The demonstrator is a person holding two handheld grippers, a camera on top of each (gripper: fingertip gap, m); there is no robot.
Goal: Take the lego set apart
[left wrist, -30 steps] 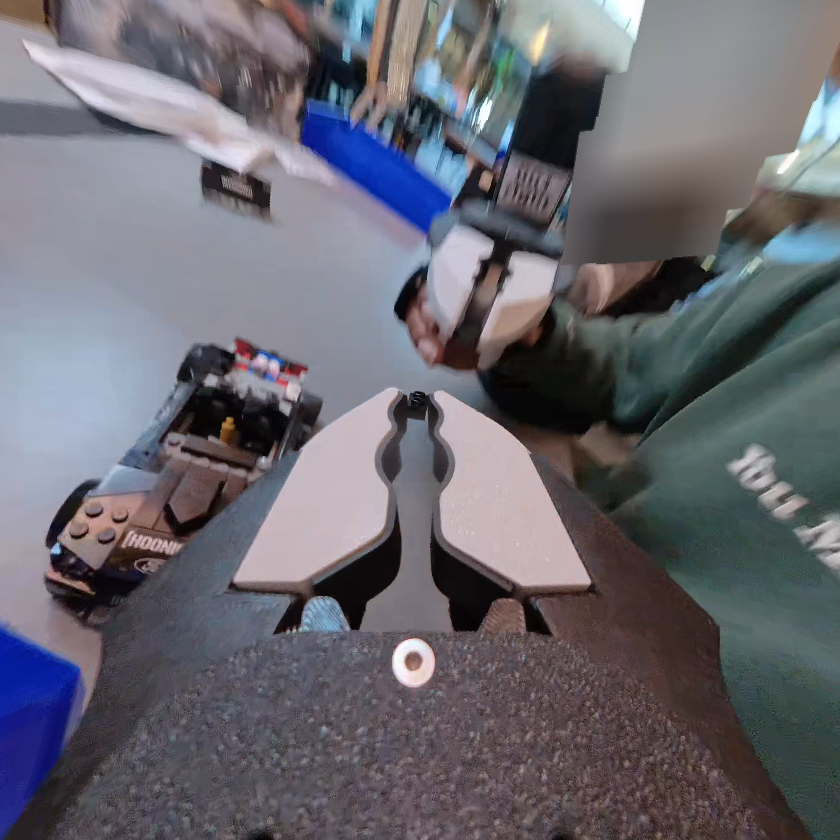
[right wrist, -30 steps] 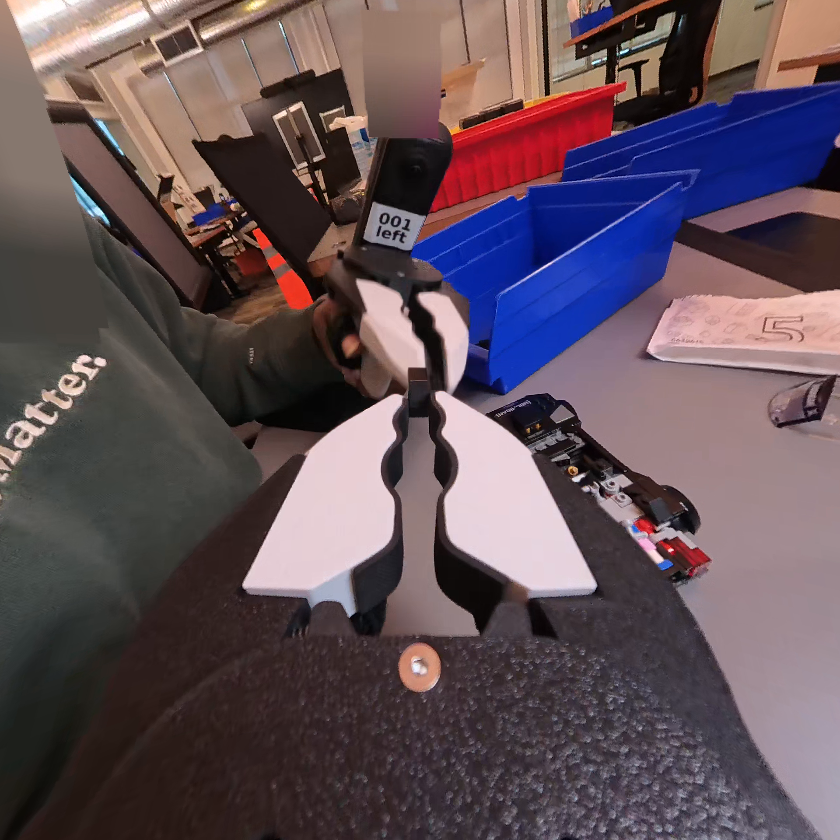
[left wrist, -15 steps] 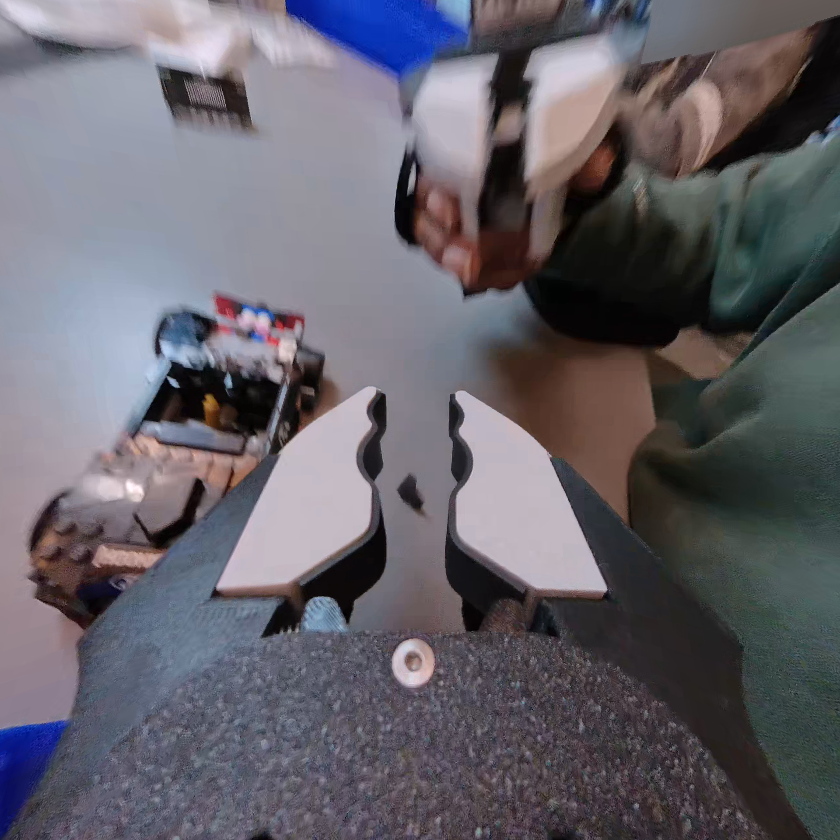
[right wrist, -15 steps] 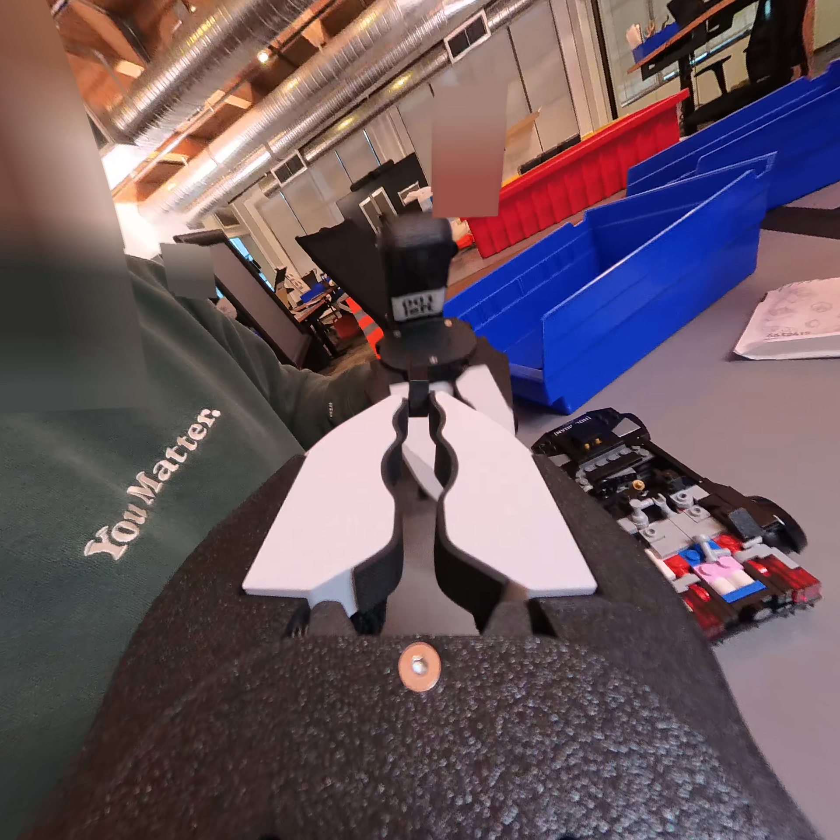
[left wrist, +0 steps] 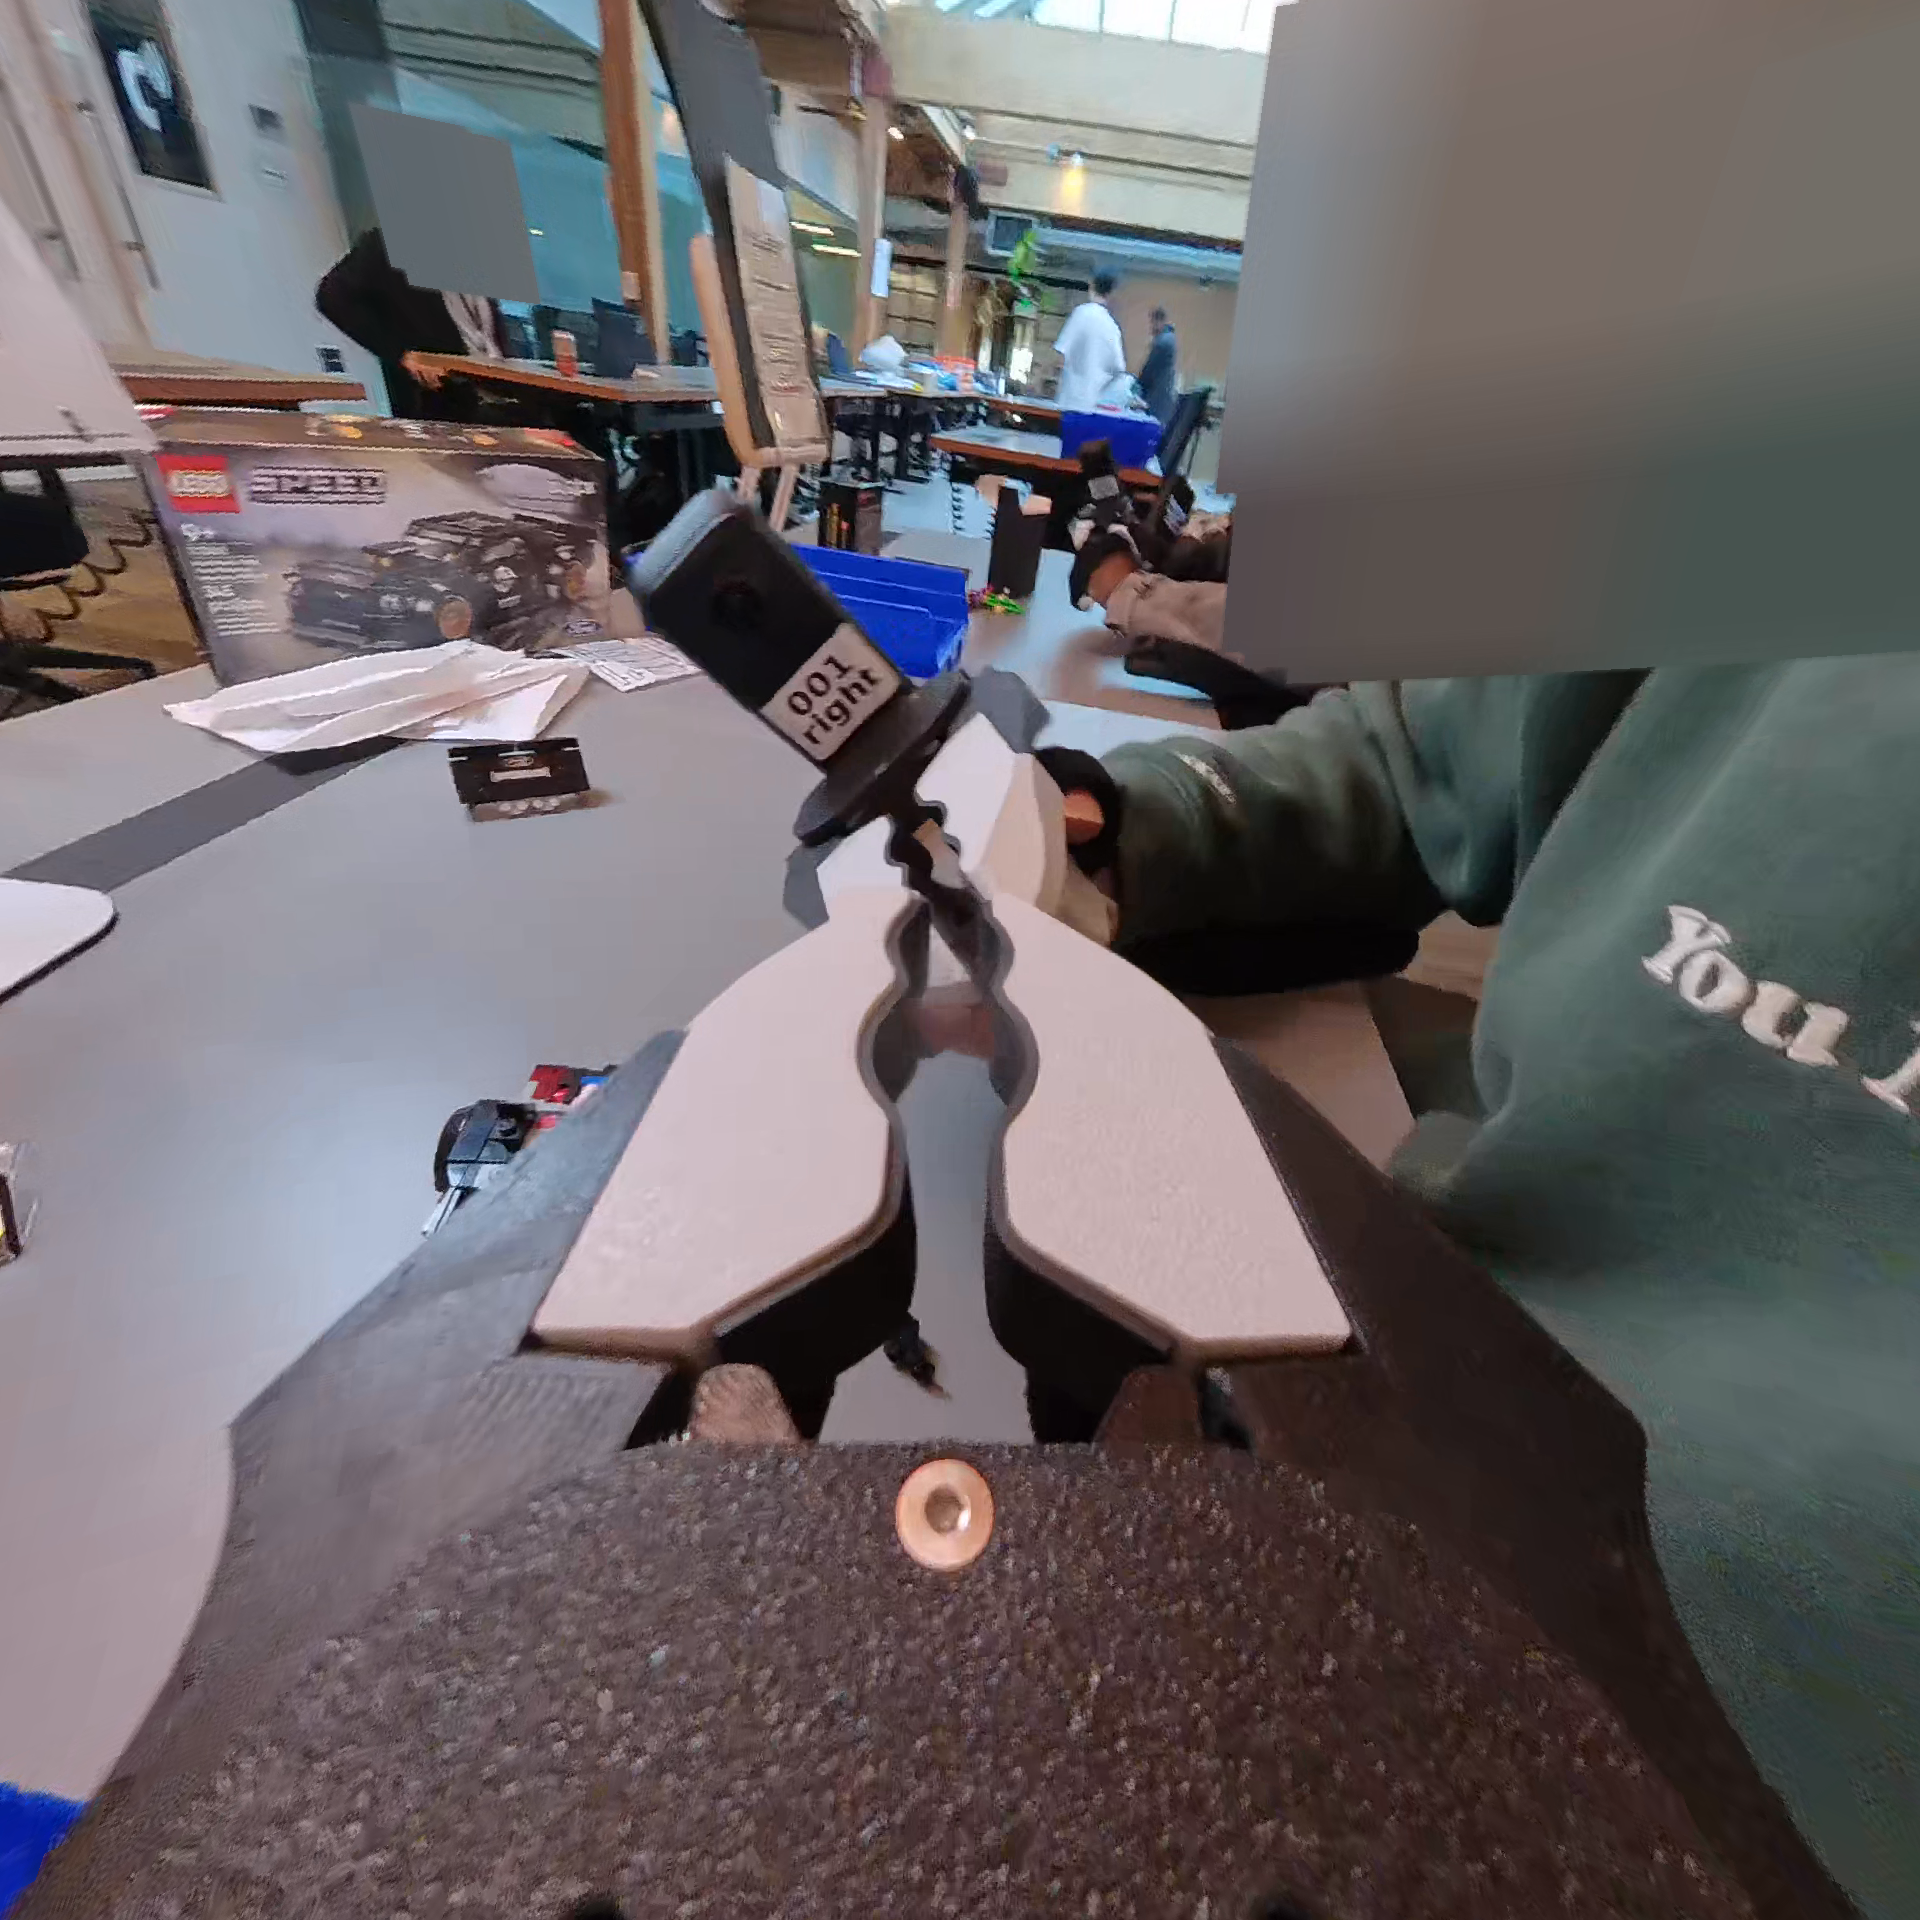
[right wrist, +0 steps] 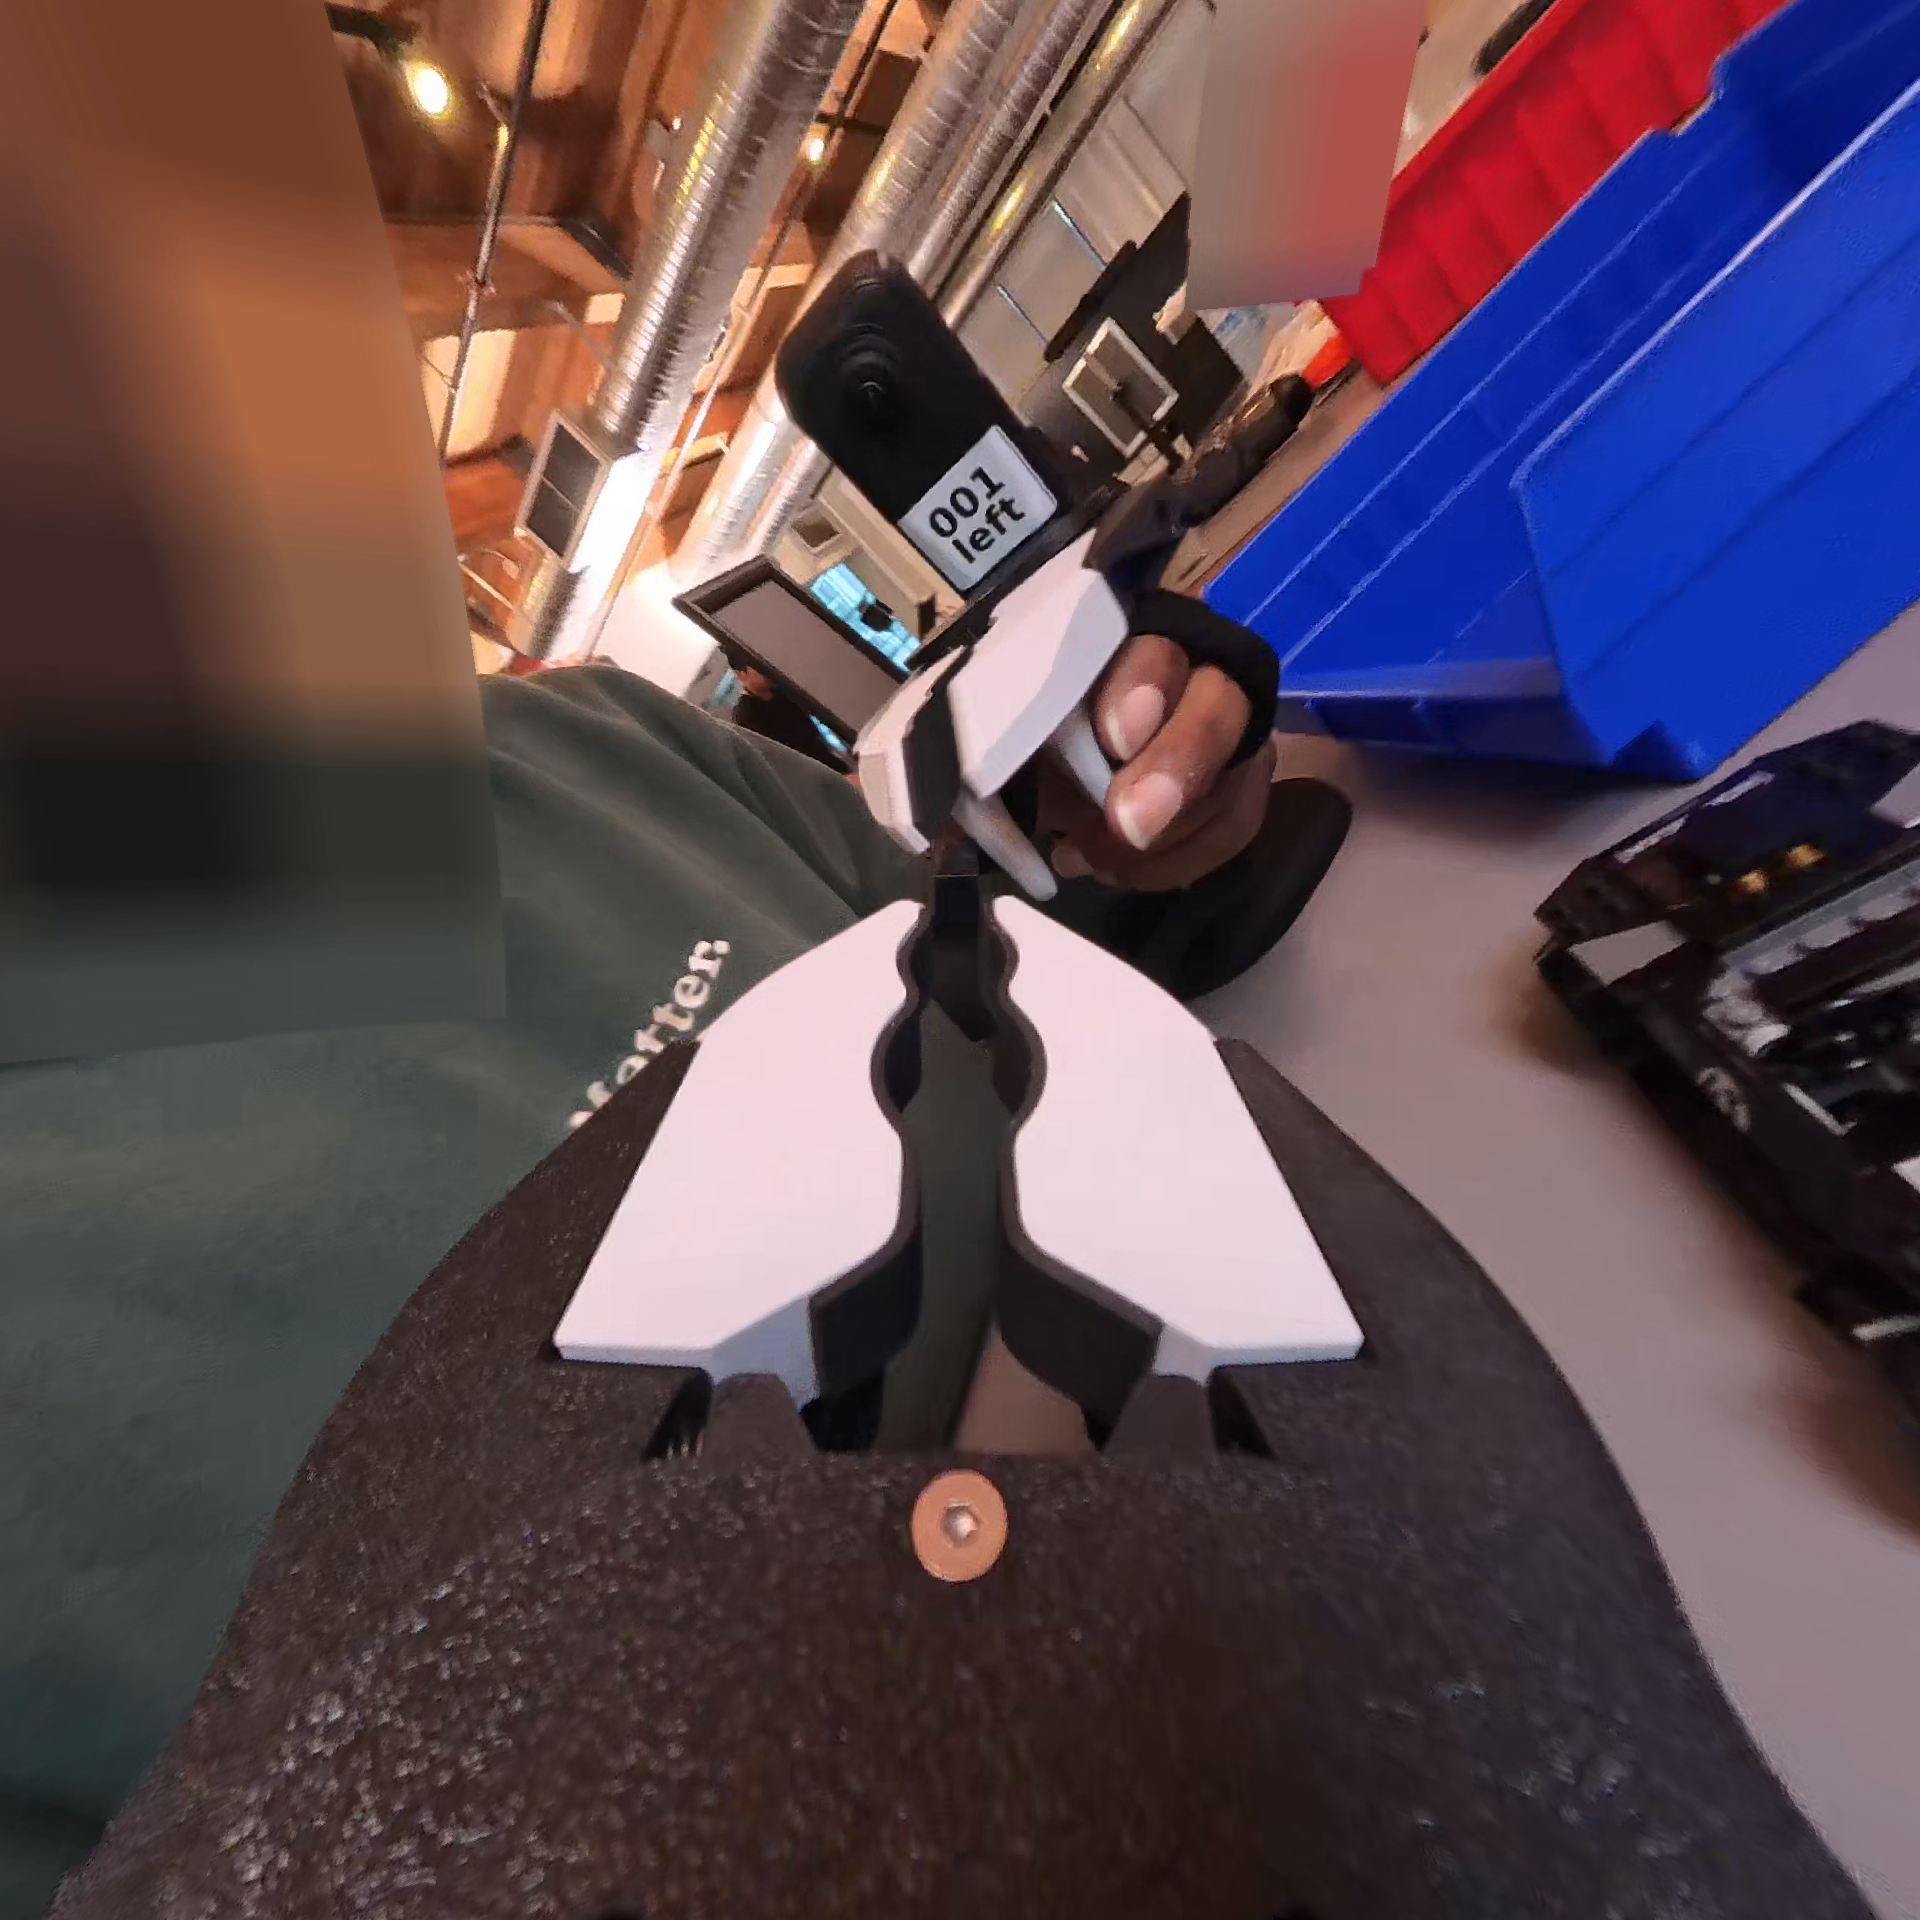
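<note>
Two handheld grippers meeting tip to tip in the air, on the wearer's side of the lego car point(right wrist: 1745, 1039).

Right gripper point(right wrist: 956, 935): white fingers clamped on a small black piece point(right wrist: 961, 977), held upright between the wavy dark pads.

Left gripper point(left wrist: 948, 935): fingers drawn almost together, tips right at the far end of that piece. Not possible to tell whether actually pinching it. In the right wrist view, gripped around the handle by a hand point(right wrist: 1164, 769), tilted down toward the piece.

Lego car resting on the grey table point(left wrist: 364, 935), untouched, roof off, studs and interior parts exposed; dark body, with red and blue bricks at one end. Blurred in the right wrist view and mostly hidden behind the left gripper's body in the left wrist view.

Beyond the car: a loose black panel point(left wrist: 520, 774) flat on the table, crumpled paper bags point(left wrist: 384, 696), then the lego box point(left wrist: 384, 540). Behind the car on the other side: a blue bin point(right wrist: 1558, 520).

Handling, as a judgement: light, rigid, smooth plastic, likely to slip or shoot out of a hard pinch. Small piece best held across flat faces, not across studs. Probably best parted by a gentle twist or peel rather than a straight pull. Car likely to roll or slide on its wheels; best steadied by the chassis sides while lifting bricks by their edges.
</note>
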